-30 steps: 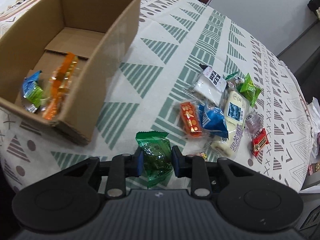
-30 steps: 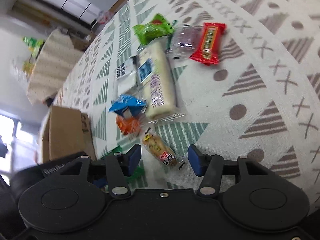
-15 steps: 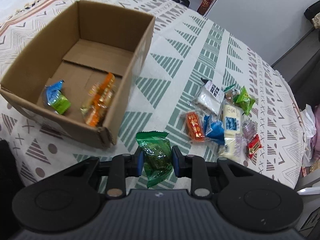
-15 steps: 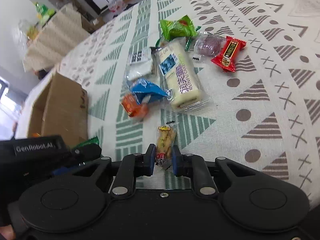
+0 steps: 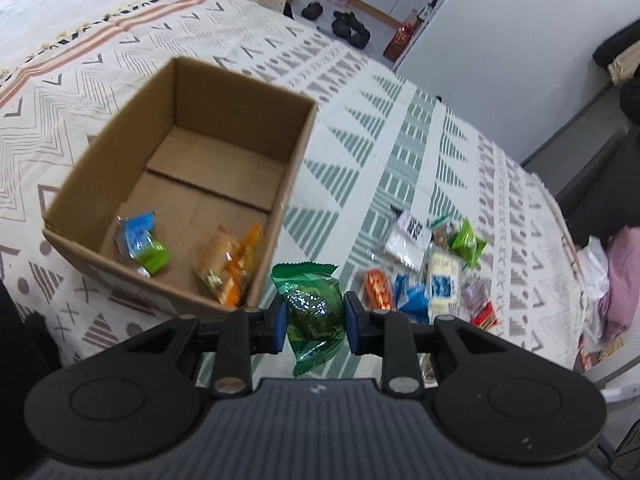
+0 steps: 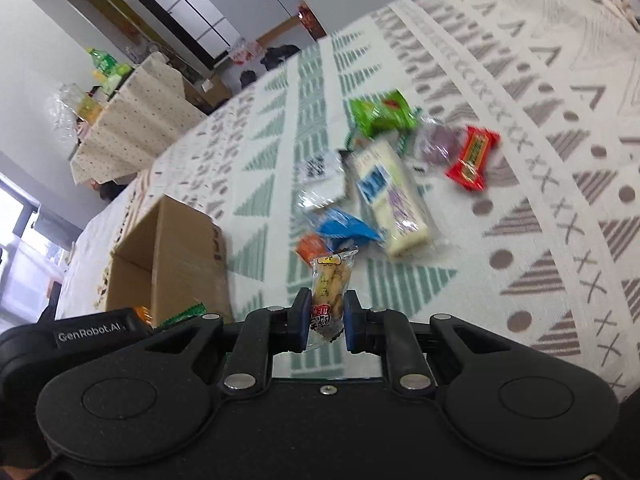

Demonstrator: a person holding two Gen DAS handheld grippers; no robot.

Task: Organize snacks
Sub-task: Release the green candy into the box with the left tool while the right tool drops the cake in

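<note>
Green snack (image 5: 314,304) clamped in left hand-held gripper (image 5: 314,318) near box (image 5: 240,84), peanut snack (image 6: 329,294) clamped in right hand-held gripper (image 6: 326,320), loose snacks (image 6: 390,196) beyond on tabletop (image 6: 540,80).

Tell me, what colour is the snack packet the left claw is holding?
Dark green and shiny; the green snack packet shows best in the left wrist view, pinched in the left claw.

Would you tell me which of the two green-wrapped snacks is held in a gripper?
The dark green packet, clamped in the left gripper. The bright lime green packet lies loose on the tablecloth.
</note>
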